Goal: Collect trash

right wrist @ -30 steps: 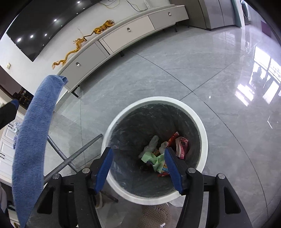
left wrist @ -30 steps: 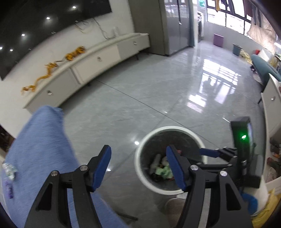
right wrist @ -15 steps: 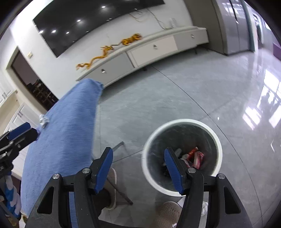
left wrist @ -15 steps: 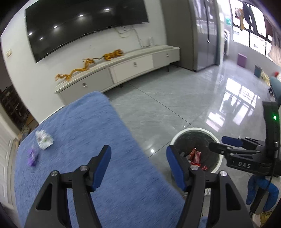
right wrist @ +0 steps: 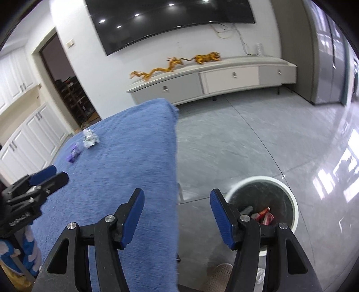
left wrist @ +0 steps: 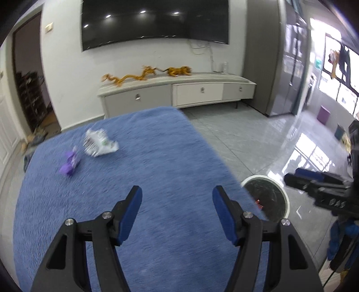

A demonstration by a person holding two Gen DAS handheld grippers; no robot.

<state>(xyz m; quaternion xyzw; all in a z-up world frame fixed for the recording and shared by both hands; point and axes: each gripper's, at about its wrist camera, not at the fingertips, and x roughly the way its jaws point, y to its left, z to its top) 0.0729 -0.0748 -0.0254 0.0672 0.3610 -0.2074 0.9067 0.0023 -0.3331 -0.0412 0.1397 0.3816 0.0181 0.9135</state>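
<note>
A white crumpled wrapper (left wrist: 98, 142) (right wrist: 90, 139) and a purple wrapper (left wrist: 70, 163) (right wrist: 74, 153) lie side by side at the far left of a table under a blue cloth (left wrist: 143, 170) (right wrist: 125, 157). My left gripper (left wrist: 177, 202) hovers open above the near part of the cloth, well short of both wrappers, with nothing between its fingers. My right gripper (right wrist: 177, 203) is open and empty over the cloth's right edge. Its fingers also reach in from the right edge of the left wrist view. A white-rimmed bin (left wrist: 283, 191) (right wrist: 294, 202) with several discarded wrappers stands on the floor to the right.
A long low white cabinet (left wrist: 202, 89) with golden dragon figures (left wrist: 143, 75) runs along the far wall under a large dark screen (left wrist: 154, 20). A shiny grey tile floor (right wrist: 258, 143) spreads to the right. A slippered foot (right wrist: 221, 277) shows by the table's metal leg.
Both views swung up and left from looking into the bin to looking over the blue cloth; the two wrappers came into sight. The bin slid toward the lower right. Both grippers stayed open.
</note>
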